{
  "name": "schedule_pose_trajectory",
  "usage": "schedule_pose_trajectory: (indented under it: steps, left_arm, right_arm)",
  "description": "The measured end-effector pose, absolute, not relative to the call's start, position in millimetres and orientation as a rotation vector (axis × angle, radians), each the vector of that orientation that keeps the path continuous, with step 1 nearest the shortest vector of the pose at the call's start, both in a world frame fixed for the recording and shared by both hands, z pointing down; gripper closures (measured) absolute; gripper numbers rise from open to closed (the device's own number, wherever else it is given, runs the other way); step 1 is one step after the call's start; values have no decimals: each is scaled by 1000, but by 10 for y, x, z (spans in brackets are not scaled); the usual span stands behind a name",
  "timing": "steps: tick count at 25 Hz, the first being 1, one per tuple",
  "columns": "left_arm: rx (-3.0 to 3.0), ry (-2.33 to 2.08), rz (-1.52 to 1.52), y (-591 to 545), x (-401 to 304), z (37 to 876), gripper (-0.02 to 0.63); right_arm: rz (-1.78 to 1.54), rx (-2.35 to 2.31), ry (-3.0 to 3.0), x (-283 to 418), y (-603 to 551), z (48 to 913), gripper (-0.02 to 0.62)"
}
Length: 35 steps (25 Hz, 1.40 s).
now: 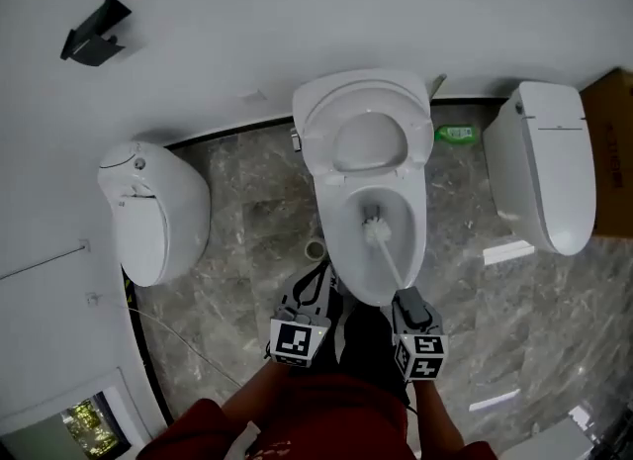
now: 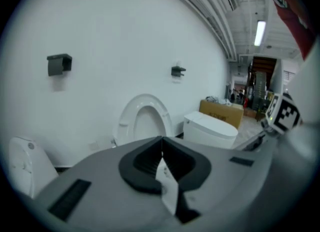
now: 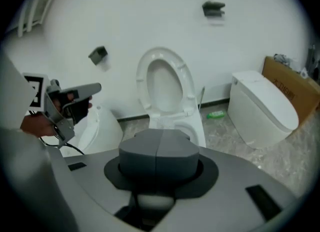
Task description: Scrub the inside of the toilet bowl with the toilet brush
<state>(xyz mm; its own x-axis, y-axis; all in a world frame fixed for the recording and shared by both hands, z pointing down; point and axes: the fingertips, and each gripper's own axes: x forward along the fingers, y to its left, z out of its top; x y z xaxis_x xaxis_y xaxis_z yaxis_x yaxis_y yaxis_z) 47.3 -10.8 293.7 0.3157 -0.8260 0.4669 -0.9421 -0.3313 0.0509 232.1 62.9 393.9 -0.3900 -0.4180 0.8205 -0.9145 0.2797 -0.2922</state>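
Down in the toilet bowl (image 1: 334, 250) sits the head of the toilet brush (image 1: 374, 230). Its handle runs back to the right gripper (image 1: 406, 298), whose jaws are clamped on it. Beside the bowl's front edge the left gripper (image 1: 315, 290) hangs with its jaws pressed together.

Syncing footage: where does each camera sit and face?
Head view: on the head, facing down at the toilet; left gripper, right gripper and red clothing show.
Left gripper view: rides the left gripper, facing the wall; its shut fingers show.
Right gripper view: rides the right gripper, facing the toilet; its fingers show.
All share the raised seat.
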Motion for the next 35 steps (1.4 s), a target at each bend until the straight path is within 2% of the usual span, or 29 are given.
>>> schedule_pose_trajectory:
  steps: [4, 9, 14, 20, 24, 32, 35]
  left_arm:
    - [2260, -1753, 376, -127, 377, 2018, 606]
    - [2296, -2031, 224, -77, 48, 1035, 606]
    - [2290, -2211, 224, 124, -457, 573, 606]
    - [2061, -2249, 295, 561, -1694, 574, 606]
    - [1868, -2183, 312, 778, -2538, 1357, 606]
    - [1907, -2131, 322, 1276, -2674, 3269, 606]
    - [1848, -2080, 322, 1477, -2705, 3897, 606]
  right_arm:
    - [890, 1401, -2252, 2449, 315, 2763, 446]
    - [501, 1520, -2655, 2317, 53, 1332, 446]
    - [333, 1379, -2799, 1738, -50, 951, 446]
    - [376, 1088, -2606, 410, 49, 980, 446]
    - [463, 920, -2356, -491, 2, 1947, 446]
    - [519, 608, -1817, -623, 846, 5178, 446]
    - [497, 568, -1708, -626, 957, 6112, 446]
